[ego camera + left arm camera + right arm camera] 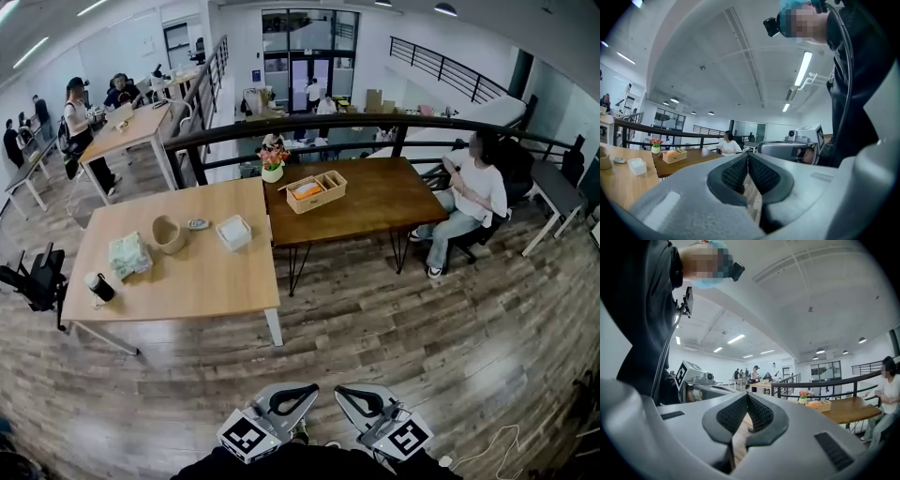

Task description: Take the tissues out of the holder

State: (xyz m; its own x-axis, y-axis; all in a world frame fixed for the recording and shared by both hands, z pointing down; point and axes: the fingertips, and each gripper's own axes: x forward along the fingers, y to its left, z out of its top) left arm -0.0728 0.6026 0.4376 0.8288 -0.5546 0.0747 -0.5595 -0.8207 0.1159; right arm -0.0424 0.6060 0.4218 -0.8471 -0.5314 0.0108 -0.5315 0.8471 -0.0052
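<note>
Plainly you're still short of the job: left gripper (748, 160) and right gripper (747, 399) are both pinched shut on nothing and held level near your body, since the white tissue holder (233, 232) sits well away on the pale wooden table (197, 281).

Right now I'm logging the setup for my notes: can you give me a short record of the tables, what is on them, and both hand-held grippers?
light table: left of the head view, well ahead of both grippers
on it: pale soft pack, round woven bowl, white square box, dark cup
dark table: holds wooden tray and flower pot
left hand-held gripper: shut, empty
right hand-held gripper: shut, empty
seated person: beside the dark table
</note>
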